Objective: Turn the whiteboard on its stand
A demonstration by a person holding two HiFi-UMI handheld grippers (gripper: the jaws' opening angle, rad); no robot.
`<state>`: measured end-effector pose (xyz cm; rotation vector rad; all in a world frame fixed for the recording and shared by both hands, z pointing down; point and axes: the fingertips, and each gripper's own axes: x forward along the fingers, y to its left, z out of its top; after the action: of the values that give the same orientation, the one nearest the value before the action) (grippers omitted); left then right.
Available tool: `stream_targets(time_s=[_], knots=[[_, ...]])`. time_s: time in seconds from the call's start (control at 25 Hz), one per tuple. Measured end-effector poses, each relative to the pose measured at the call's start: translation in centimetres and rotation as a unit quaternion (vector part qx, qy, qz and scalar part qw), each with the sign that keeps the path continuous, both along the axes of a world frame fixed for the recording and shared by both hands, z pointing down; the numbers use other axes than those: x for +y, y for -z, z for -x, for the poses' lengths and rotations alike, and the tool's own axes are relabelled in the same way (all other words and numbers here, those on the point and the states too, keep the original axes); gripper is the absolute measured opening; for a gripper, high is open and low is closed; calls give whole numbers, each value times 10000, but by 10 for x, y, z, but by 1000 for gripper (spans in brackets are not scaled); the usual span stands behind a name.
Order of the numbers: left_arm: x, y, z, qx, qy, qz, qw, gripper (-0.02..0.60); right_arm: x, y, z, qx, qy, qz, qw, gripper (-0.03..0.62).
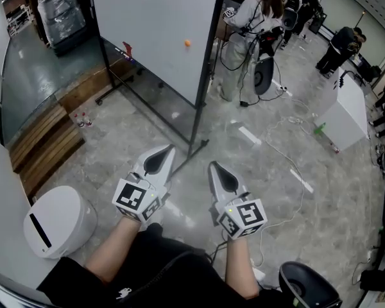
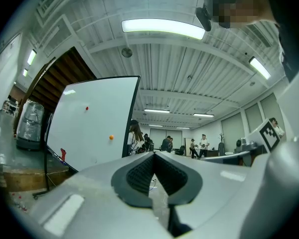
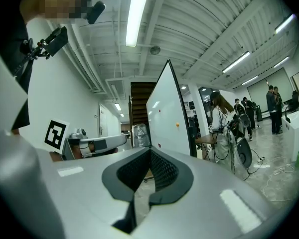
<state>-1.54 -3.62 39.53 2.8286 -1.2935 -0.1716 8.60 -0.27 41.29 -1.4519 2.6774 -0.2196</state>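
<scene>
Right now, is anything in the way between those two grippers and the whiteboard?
Nothing visible. Only bare floor lies between the left gripper, the right gripper and the whiteboard on its stand just ahead. The white bin sits off to the left, out of the path.

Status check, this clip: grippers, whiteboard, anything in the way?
Left gripper shut, empty; right gripper same. Whiteboard upright on stand, untouched, ahead. Person standing close behind it.
</scene>
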Motion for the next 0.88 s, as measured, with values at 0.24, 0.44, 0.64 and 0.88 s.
stream_targets(time_s=[0.24, 0.44, 0.64, 0.88], knots=[[-44, 5, 24, 79, -20, -28, 10000, 3, -39, 5, 22, 83, -26, -26, 10000, 9], [-75, 14, 37, 134, -178, -72, 9997, 3, -67, 15, 36, 121, -219, -61, 9997, 8], [-100, 19, 50, 183, -382, -67, 9991, 3, -88, 21, 49, 153, -424, -61, 9990, 9], [-126, 17, 66, 221, -587, -36, 9980, 3, -110, 21, 65, 170, -654, -45, 9977, 9]])
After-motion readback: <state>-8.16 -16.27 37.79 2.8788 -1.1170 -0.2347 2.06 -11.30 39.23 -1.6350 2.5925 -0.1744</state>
